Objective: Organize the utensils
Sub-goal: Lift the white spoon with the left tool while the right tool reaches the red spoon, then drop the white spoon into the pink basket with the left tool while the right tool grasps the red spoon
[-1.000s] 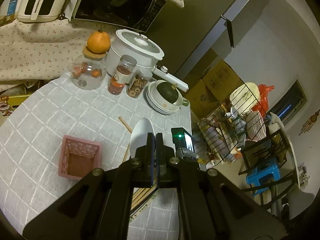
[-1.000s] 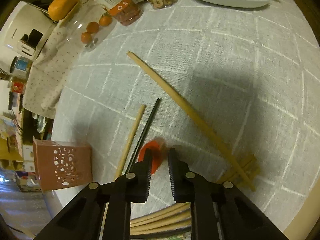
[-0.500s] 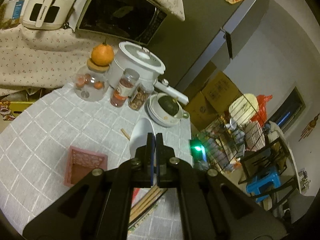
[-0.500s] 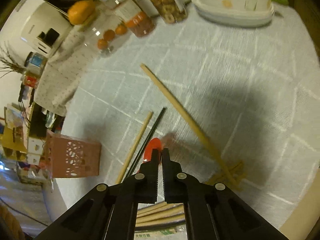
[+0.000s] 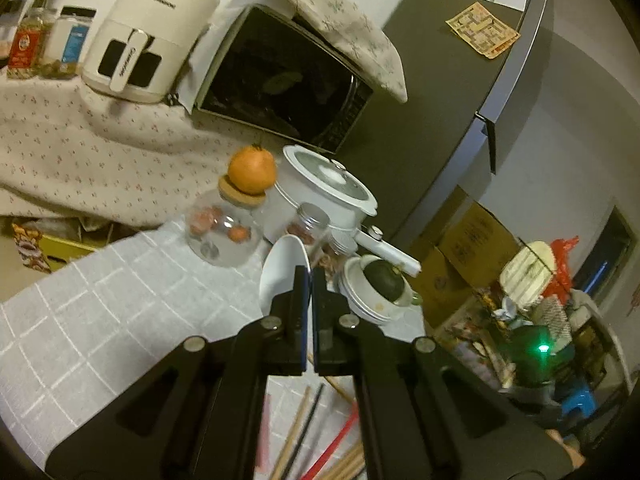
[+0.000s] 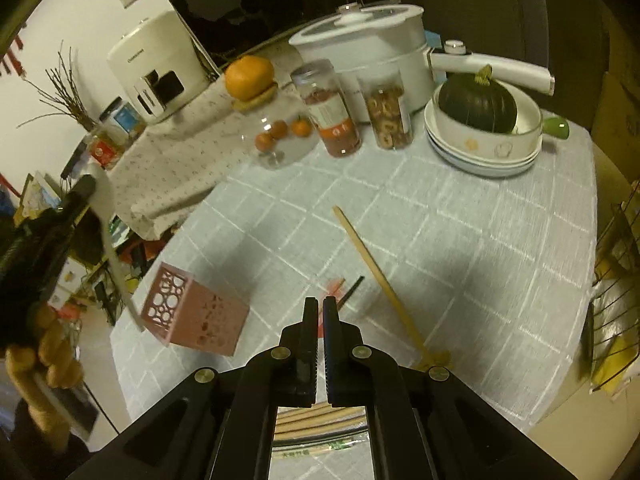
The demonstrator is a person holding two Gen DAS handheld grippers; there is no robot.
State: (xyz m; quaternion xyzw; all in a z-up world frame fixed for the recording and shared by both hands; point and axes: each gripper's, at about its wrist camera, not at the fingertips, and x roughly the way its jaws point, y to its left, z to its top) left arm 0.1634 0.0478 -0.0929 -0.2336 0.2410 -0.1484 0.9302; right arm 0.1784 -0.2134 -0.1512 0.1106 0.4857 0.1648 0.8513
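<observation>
My left gripper [image 5: 311, 276] is shut on a white spoon [image 5: 282, 270], whose bowl sticks up past the fingers. The right wrist view shows that gripper [image 6: 90, 190] at the left edge in a person's hand, the white spoon's handle [image 6: 116, 256] hanging down beside the pink perforated holder [image 6: 192, 316]. My right gripper [image 6: 321, 304] is shut, raised above the table. A blurred red spoon tip [image 6: 334, 285] shows just past its fingertips, next to a black chopstick [image 6: 352, 289]. A long wooden stick [image 6: 380, 280] lies on the cloth. Its red handle [image 5: 336, 440] runs beside chopsticks [image 5: 298, 432].
At the table's back stand a glass jar [image 6: 276, 136] topped with an orange, two spice jars [image 6: 332, 120], a white pot [image 6: 368, 36] and stacked bowls [image 6: 480, 156] holding a dark squash. A wire rack [image 6: 616, 300] stands off the right edge. More chopsticks [image 6: 320, 420] lie below my right gripper.
My right gripper closed on the red spoon and rose from the table, tilting up. My left gripper tilted upward with the white spoon, and the pink holder left its view.
</observation>
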